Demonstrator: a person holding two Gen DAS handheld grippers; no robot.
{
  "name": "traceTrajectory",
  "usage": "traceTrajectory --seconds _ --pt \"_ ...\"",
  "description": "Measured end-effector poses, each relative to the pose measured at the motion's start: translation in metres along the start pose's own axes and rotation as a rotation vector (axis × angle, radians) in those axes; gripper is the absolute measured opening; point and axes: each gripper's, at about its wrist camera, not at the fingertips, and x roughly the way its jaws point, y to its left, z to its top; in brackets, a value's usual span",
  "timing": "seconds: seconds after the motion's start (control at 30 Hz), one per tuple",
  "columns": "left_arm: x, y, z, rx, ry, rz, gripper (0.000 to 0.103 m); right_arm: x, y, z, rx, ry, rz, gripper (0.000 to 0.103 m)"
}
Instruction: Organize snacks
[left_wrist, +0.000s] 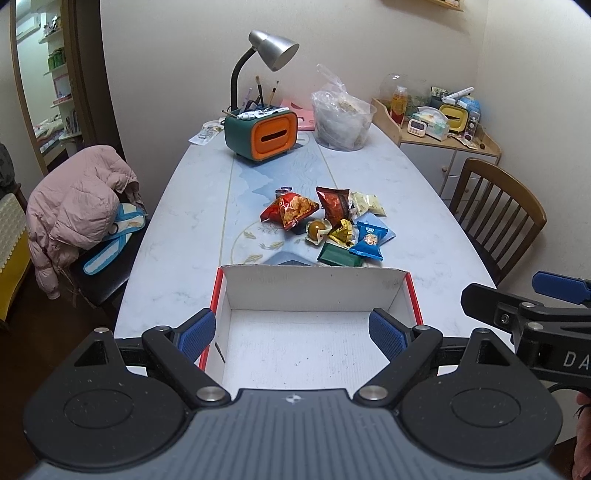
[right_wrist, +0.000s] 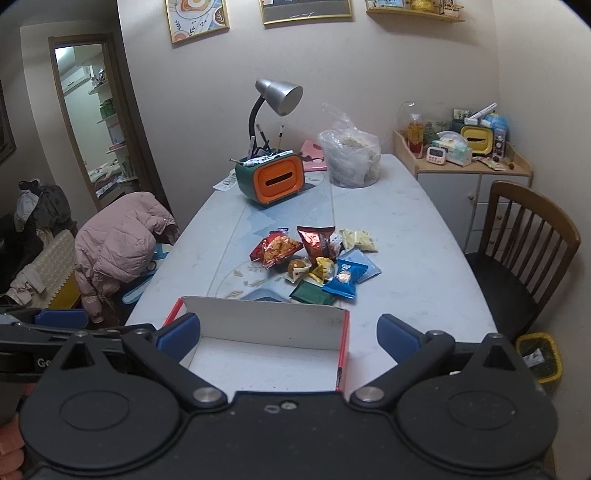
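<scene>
Nothing is sorted yet: the box (left_wrist: 299, 343) sits empty, the snack pile (left_wrist: 328, 225) waits on the counter (left_wrist: 177, 229), both tongs (left_wrist: 291, 332) (right_wrist: 288, 338) released.

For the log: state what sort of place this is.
Probably a home dining room: a long pale marble-patterned table, a brown wooden slat-back chair, and a pink padded jacket draped over another seat.

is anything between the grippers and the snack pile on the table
Only the open box: its far wall stands between both open grippers, left and right, and the snack pile. Reaching over it, nothing else visible blocks the way.
</scene>
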Motion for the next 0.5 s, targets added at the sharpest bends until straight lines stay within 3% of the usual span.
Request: traceTrajectory --seconds 0.5 --pt "0.020 -0.010 0.020 -0.015 0.023 0.020 0.090 0.025 -0.017 0.018 -0.034 0.031 0.023 0.101"
